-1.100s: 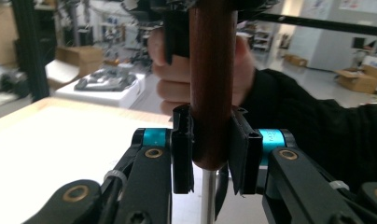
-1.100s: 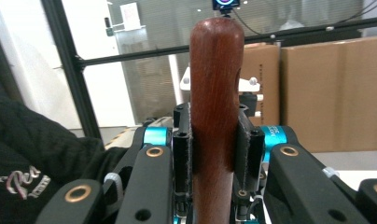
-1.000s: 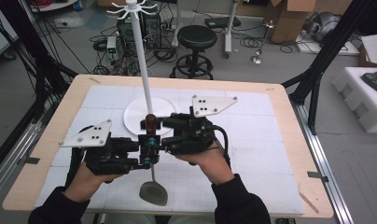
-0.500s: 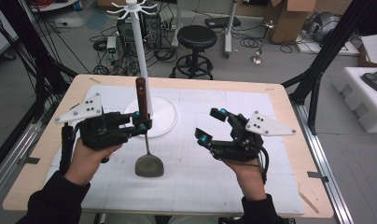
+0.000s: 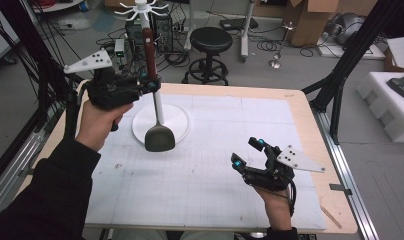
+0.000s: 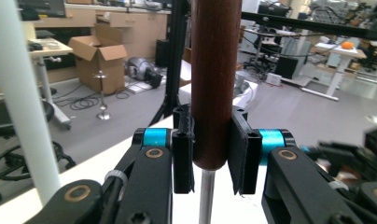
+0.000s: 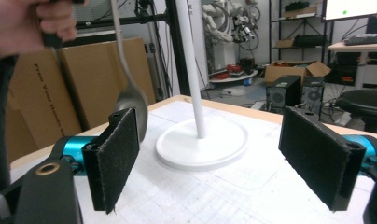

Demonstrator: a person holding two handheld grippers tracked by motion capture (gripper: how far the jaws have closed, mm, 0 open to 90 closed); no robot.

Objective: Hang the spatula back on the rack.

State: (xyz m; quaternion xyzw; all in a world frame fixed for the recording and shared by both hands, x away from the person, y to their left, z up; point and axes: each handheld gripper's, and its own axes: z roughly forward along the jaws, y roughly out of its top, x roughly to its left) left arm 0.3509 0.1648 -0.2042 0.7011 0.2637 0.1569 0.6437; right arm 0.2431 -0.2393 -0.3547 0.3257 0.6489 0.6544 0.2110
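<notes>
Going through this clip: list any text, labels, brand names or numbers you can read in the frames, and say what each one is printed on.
A line of small dark print runs up the side of the cardboard box in the right gripper view, behind the spoon: too blurred to quote with confidence.
The monitor at that view's upper right has green dots, no legible characters.
The left gripper, the right gripper, the white stand and the table mat carry no readable text.
</notes>
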